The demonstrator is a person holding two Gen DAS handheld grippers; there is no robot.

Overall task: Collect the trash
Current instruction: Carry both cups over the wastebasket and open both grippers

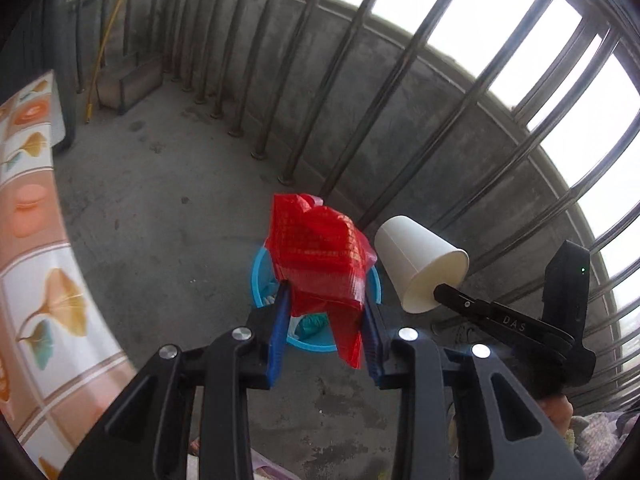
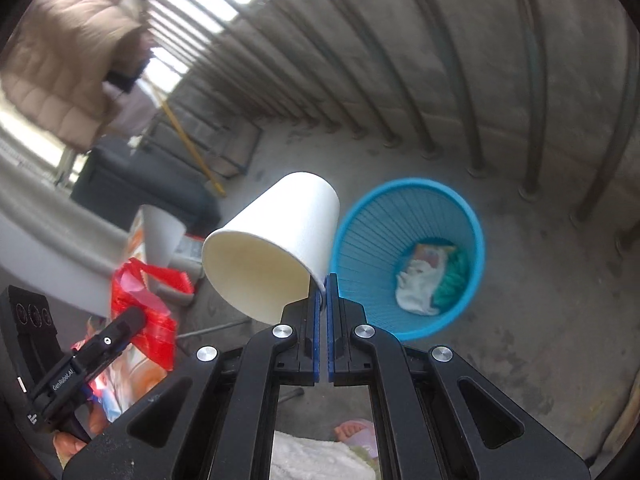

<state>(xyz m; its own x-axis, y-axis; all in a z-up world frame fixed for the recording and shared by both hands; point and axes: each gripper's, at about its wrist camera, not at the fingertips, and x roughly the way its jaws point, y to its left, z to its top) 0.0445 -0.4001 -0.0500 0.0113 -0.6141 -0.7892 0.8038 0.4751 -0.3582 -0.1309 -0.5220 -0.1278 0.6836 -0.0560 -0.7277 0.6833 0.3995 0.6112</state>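
Left gripper [image 1: 326, 320] fingers pinch a red plastic bag [image 1: 320, 252] above the blue basket [image 2: 404, 256]; right gripper [image 2: 323, 284] fingers clamp a paper cup [image 2: 276, 248] rim beside it, railing bars [image 1: 352, 120] close behind.

I count two white paper cups [image 2: 276, 248] [image 2: 162, 234], one red plastic bag [image 1: 320, 256], one blue wastebasket [image 2: 404, 216] holding two crumpled scraps [image 2: 420, 288] [image 2: 454, 278], and my two claws [image 1: 326, 316] [image 2: 323, 292].

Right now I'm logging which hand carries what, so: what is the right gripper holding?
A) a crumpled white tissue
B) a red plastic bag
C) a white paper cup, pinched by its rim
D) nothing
C: the right gripper is shut on the rim of the white paper cup, beside the blue basket.
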